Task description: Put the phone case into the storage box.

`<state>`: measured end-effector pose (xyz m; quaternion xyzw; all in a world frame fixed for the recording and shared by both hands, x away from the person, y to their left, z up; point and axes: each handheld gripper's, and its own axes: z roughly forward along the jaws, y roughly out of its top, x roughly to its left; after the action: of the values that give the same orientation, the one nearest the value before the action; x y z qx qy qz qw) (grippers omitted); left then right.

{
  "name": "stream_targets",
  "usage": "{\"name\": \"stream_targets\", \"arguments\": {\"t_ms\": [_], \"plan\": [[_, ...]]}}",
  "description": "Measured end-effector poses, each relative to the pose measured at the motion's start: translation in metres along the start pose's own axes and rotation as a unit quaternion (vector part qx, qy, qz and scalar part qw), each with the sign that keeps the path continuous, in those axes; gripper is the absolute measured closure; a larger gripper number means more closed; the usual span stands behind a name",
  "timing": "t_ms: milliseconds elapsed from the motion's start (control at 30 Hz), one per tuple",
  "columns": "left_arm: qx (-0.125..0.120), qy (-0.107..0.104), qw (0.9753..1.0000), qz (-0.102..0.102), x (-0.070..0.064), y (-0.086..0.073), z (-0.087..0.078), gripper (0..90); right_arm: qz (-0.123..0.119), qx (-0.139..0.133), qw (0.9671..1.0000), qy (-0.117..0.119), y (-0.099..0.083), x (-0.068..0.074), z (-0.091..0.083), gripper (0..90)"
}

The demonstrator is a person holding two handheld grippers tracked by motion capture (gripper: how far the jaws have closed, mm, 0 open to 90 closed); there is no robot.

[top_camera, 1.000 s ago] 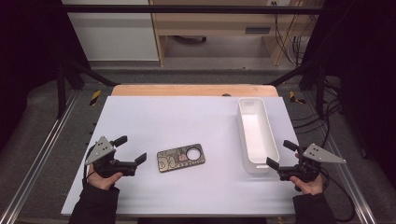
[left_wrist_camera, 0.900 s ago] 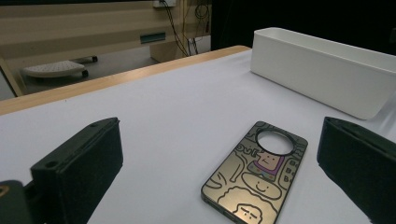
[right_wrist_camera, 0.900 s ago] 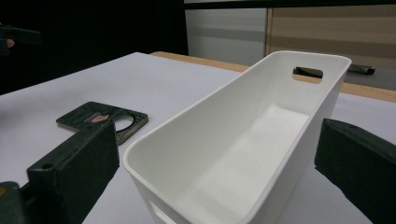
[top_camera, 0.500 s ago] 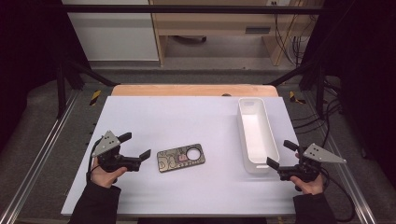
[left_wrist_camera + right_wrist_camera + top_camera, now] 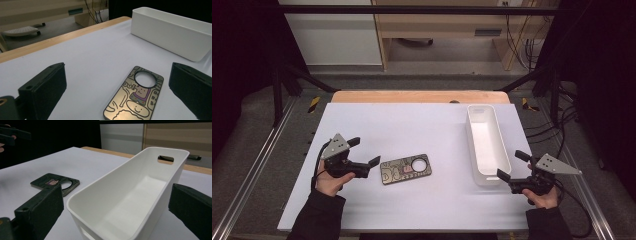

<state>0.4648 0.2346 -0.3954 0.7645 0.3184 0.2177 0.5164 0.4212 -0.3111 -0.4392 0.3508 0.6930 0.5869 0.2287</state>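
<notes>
A dark phone case (image 5: 406,169) with cartoon drawings and a round camera hole lies flat on the white table sheet (image 5: 412,130). My left gripper (image 5: 363,151) is open just left of the case, a small gap away from its near end. In the left gripper view the phone case (image 5: 136,96) lies between and ahead of the two black jaws. A long white bin (image 5: 485,142) stands at the right, with nothing in it. My right gripper (image 5: 513,165) is open at the bin's near end; in the right gripper view the bin (image 5: 130,197) sits between the jaws, untouched.
A wooden table edge (image 5: 419,96) runs along the back of the sheet. Metal rails (image 5: 257,160) flank both sides, with cables (image 5: 562,125) on the floor at the right. Beyond the table stand a cabinet and wooden furniture. In the right gripper view the phone case (image 5: 55,183) lies left of the bin.
My left gripper has moved right and slightly forward toward the phone case, still open. The right gripper, bin and case have stayed put.
</notes>
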Motion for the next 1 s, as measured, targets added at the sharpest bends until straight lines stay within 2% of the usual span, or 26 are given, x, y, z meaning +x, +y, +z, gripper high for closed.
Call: {"name": "stream_targets", "arguments": {"t_ms": [233,433,533,600,900,967,1000], "plan": [[0.014,-0.002,0.9999,0.003,-0.002,0.004,0.014,1.1,-0.001,0.001,1.0,0.001,0.0,0.0,0.0,0.4],[0.027,-0.001,0.9996,-0.002,-0.002,0.005,0.024,3.0,-0.001,0.001,1.0,0.001,0.0,0.001,0.001,0.4],[0.035,0.001,0.9993,-0.012,-0.001,0.004,0.03,3.9,-0.001,0.002,1.0,0.001,0.0,0.001,0.001,0.4],[0.046,0.007,0.9988,-0.014,0.001,0.002,0.036,6.6,0.0,0.001,1.0,0.001,0.0,0.001,0.0,0.4],[0.061,0.023,0.9977,-0.017,0.004,0.0,0.047,17.8,-0.001,0.001,1.0,0.0,0.0,0.001,0.001,0.4],[0.066,0.024,0.9974,-0.017,0.004,-0.001,0.049,22.2,-0.001,0.001,1.0,0.0,0.0,0.001,0.001,0.4],[0.071,0.031,0.9969,-0.017,0.004,-0.002,0.052,25.9,-0.001,0.002,1.0,0.001,0.0,0.001,0.0,0.4]]}}
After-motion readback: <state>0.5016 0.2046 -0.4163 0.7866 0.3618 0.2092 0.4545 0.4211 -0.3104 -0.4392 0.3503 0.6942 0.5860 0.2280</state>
